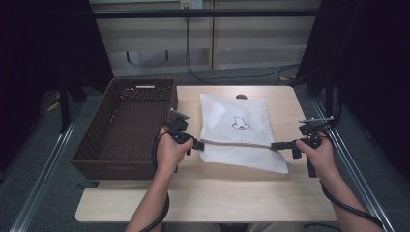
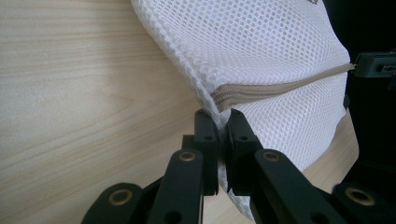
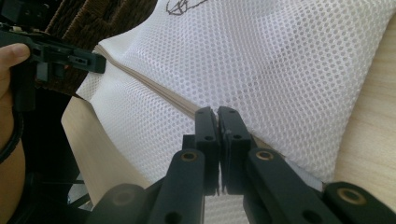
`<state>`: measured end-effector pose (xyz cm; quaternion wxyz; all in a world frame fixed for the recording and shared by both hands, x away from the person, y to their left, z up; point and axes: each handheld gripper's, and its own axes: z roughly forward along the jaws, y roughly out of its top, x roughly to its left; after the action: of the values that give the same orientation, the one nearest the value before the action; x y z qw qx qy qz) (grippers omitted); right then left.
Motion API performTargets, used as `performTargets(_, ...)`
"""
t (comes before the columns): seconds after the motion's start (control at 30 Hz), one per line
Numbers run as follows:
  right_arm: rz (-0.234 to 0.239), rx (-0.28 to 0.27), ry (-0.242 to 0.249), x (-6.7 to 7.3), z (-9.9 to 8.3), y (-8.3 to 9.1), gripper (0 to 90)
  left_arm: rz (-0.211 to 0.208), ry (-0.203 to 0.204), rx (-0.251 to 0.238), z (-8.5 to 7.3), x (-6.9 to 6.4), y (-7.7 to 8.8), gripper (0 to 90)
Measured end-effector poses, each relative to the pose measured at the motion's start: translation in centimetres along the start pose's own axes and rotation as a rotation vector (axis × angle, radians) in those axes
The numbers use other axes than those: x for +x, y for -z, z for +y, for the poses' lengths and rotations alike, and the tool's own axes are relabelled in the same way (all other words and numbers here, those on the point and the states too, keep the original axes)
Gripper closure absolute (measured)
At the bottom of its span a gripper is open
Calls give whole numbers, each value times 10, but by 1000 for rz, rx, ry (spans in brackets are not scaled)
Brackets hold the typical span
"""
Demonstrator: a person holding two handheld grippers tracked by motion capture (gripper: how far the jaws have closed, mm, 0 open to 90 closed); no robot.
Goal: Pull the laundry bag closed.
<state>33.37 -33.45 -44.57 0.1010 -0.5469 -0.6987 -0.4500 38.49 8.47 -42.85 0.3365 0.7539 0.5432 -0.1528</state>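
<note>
Nearby, brown wicker basket [image 1: 126, 126] on table [image 1: 203, 193], both grippers' jaws clamped on white mesh bag [image 1: 237, 126], zipper closed

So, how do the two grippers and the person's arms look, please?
The left gripper and right gripper are black, with jointed linkage jaws and brass-coloured pivot pins. A black cable trails from each. Each carries a grey plate on top. The forearms are bare, no sleeves visible.

We reach both forearms forward, our 2 hands apart. Our left gripper [image 1: 197, 144] and right gripper [image 1: 275, 145] point inward toward each other, each with its jaws clamped together.
</note>
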Motion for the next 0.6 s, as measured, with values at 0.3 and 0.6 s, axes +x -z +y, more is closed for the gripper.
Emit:
performTargets(0.3, -9, 6, -4, -4, -1, 1, 880, 12, 13, -7, 2, 3, 2, 855)
performTargets(0.6, -12, 0, -22, -11, -3, 5, 880, 8, 16, -9, 3, 4, 4, 855)
